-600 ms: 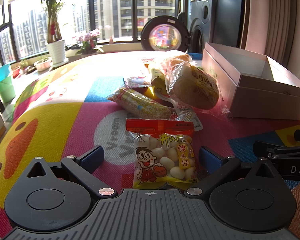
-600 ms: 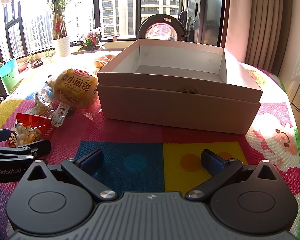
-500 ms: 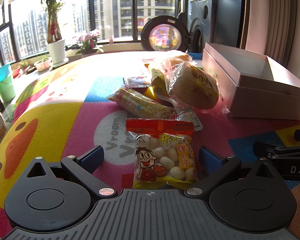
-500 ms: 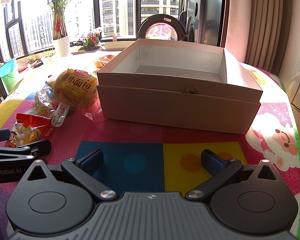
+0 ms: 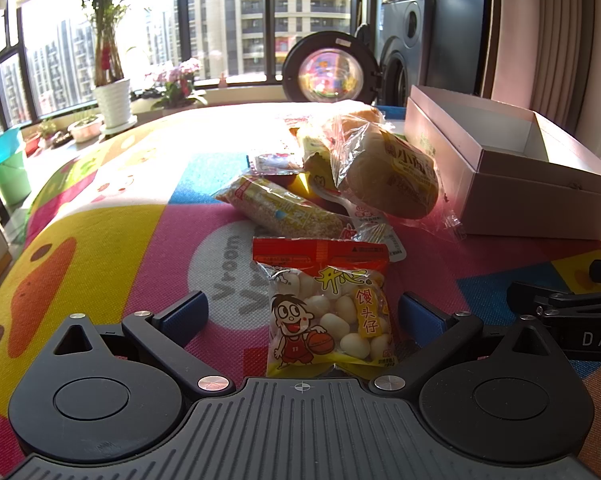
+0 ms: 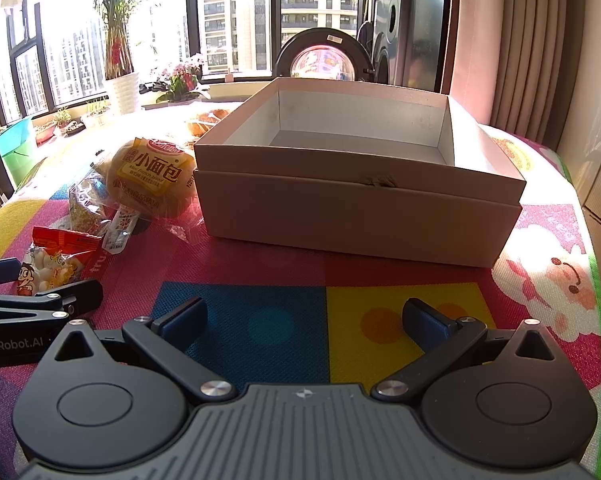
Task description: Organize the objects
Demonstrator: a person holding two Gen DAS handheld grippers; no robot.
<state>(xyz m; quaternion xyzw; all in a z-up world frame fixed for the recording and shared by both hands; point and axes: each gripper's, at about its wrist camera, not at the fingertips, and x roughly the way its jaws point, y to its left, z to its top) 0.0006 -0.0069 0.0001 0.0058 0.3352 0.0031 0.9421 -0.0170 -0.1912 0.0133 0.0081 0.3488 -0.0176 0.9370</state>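
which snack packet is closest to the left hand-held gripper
The red-topped packet of white puffs, lying between the open left hand-held gripper fingers; the bread bag and cereal bar lie farther off.

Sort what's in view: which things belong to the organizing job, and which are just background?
Job:
- small snack bag, between the open left gripper
- bread bag
- grain bar
- flat sachet
- open cardboard box
- open right gripper, over bare mat

Background:
- potted plant
- washing machine
- green bucket

No visible change, apparently, since earlier.
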